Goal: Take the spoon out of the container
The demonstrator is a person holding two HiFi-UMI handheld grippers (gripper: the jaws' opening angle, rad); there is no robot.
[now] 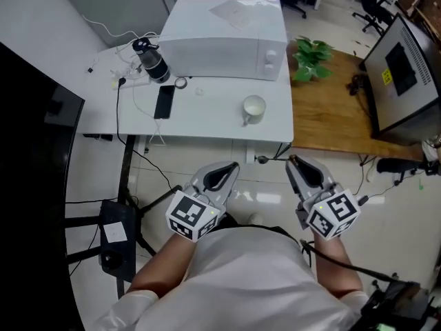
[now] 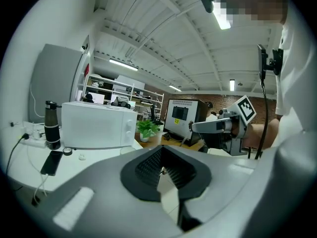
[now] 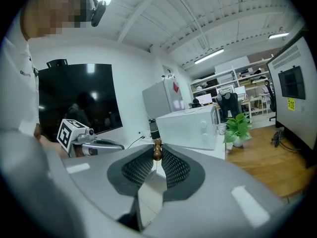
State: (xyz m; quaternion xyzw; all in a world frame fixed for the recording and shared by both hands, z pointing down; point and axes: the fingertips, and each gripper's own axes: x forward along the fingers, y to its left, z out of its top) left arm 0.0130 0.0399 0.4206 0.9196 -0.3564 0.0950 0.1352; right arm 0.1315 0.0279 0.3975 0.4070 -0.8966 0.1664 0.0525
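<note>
A white mug (image 1: 253, 108) stands near the front of the white table (image 1: 207, 119), in front of the microwave; its inside looks empty. Both grippers hang in front of the person's body, short of the table's front edge and well back from the mug. My right gripper (image 1: 292, 160) is shut, and a small brown knobbed end, apparently the spoon (image 3: 157, 150), sticks out between its tips; the rest of the spoon is hidden. My left gripper (image 1: 233, 165) is shut with nothing between its pads. The left gripper view shows the right gripper (image 2: 198, 127) off to its right.
A white microwave (image 1: 227, 36) fills the back of the table. A dark bottle (image 1: 151, 59), a phone (image 1: 164, 102) and cables lie at its left. A potted plant (image 1: 311, 57) and a monitor (image 1: 406, 67) stand on the wooden desk (image 1: 331, 112) at right. A black screen (image 1: 27, 150) stands at left.
</note>
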